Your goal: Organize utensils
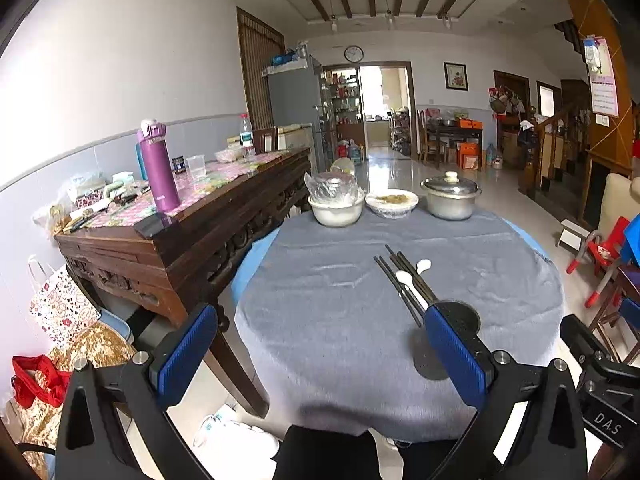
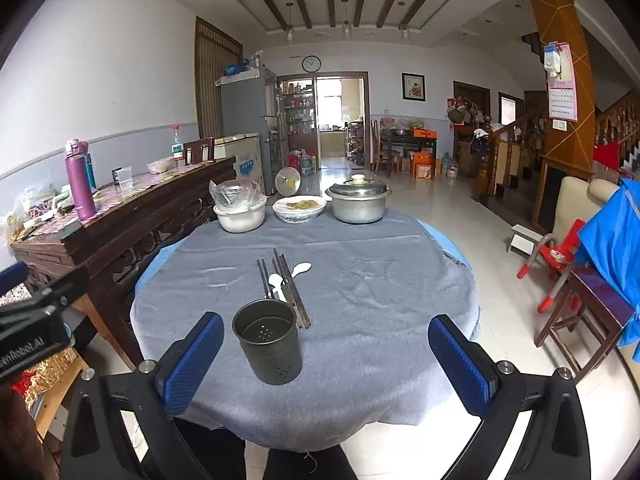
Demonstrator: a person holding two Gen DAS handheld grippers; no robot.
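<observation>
A dark metal utensil holder (image 2: pixel 268 344) stands upright and empty on the round table's grey cloth (image 2: pixel 360 288); in the left wrist view it (image 1: pixel 460 316) is partly hidden behind a blue finger. Beyond it lie several dark chopsticks (image 2: pixel 288 292) and two white spoons (image 2: pixel 300 269), which also show in the left wrist view, the chopsticks (image 1: pixel 400 280) and the spoons (image 1: pixel 423 266). My left gripper (image 1: pixel 320 354) is open and empty above the table's near edge. My right gripper (image 2: pixel 326 360) is open and empty, with the holder just inside its left finger.
At the table's far edge stand a white bowl with a plastic bag (image 2: pixel 240 210), a plate of food (image 2: pixel 299 209) and a lidded metal pot (image 2: pixel 359 200). A dark wooden sideboard (image 1: pixel 180 240) with a purple flask (image 1: pixel 158 166) is to the left. Red chair (image 2: pixel 556 256) to the right.
</observation>
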